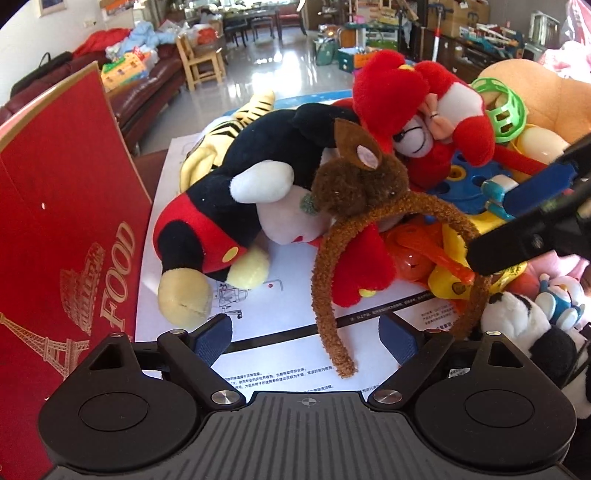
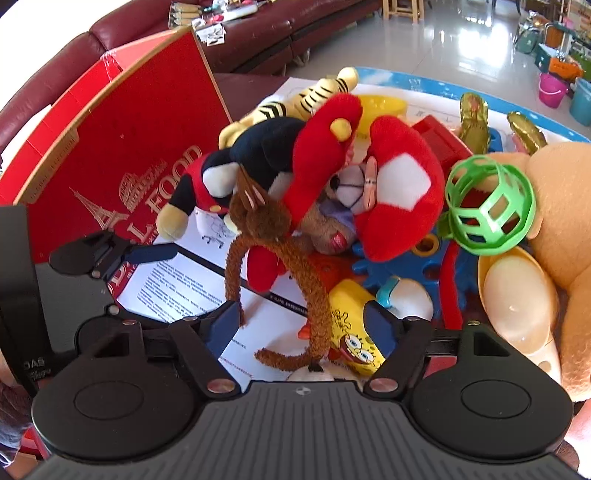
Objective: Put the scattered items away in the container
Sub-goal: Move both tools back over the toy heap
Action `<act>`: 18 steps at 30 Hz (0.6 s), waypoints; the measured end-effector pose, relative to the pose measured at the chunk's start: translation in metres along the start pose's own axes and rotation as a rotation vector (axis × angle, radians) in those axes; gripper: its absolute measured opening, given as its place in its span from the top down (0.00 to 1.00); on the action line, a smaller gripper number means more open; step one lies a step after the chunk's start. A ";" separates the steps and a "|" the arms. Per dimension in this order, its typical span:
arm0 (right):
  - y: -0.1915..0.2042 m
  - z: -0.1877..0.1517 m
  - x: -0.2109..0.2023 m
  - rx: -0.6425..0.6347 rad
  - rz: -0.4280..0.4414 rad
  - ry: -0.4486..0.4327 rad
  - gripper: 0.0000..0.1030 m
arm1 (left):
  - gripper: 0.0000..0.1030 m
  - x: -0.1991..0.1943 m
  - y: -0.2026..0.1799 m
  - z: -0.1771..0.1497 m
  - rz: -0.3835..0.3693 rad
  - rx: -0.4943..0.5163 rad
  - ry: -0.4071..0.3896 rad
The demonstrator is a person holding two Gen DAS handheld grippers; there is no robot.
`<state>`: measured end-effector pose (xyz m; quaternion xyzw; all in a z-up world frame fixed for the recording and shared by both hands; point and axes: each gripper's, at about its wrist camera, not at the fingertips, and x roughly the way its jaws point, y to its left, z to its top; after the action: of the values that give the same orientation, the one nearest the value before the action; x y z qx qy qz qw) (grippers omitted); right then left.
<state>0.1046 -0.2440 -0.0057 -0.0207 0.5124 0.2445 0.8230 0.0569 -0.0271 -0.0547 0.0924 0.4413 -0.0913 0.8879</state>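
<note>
A heap of toys lies on a white printed sheet (image 1: 280, 354). A brown fuzzy headband with ears (image 1: 332, 258) arches over the heap; its end hangs between my left gripper's (image 1: 306, 338) open fingers. A black, red and white mouse plush (image 1: 229, 206) lies to the left, a red plush (image 1: 417, 107) behind. My right gripper (image 2: 301, 326) is open over the headband's (image 2: 317, 295) lower ends and a yellow SpongeBob toy (image 2: 354, 332). The red "FOOD" box (image 1: 62, 221) stands at the left. The right gripper's fingers (image 1: 524, 243) also show in the left wrist view.
A green lattice ball (image 2: 491, 206), a large tan plush (image 2: 565, 206), a cream spoon-shaped toy (image 2: 517, 295), a blue plastic toy (image 1: 476, 184), a striped tiger plush (image 1: 221, 136) and a panda plush (image 1: 528, 332) crowd the right and back. A dark red sofa (image 2: 240, 33) stands behind.
</note>
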 end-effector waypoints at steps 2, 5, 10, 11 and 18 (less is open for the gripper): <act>-0.002 -0.002 0.000 0.002 -0.001 -0.004 0.24 | 0.10 0.001 0.001 -0.001 -0.005 -0.002 0.005; -0.007 -0.002 0.001 0.019 -0.005 -0.006 0.24 | 0.10 0.005 -0.001 -0.001 0.006 0.018 0.013; -0.013 -0.006 -0.001 0.039 0.008 -0.001 0.24 | 0.11 0.003 -0.003 -0.003 -0.020 0.013 0.019; -0.015 -0.007 -0.002 0.044 0.009 -0.001 0.24 | 0.11 0.001 -0.005 -0.004 -0.027 0.016 0.021; -0.021 -0.014 -0.004 0.067 0.008 -0.002 0.25 | 0.12 -0.005 -0.019 -0.007 -0.054 0.026 0.034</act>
<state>0.0999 -0.2678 -0.0135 0.0091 0.5194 0.2304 0.8228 0.0445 -0.0431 -0.0566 0.0935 0.4576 -0.1195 0.8761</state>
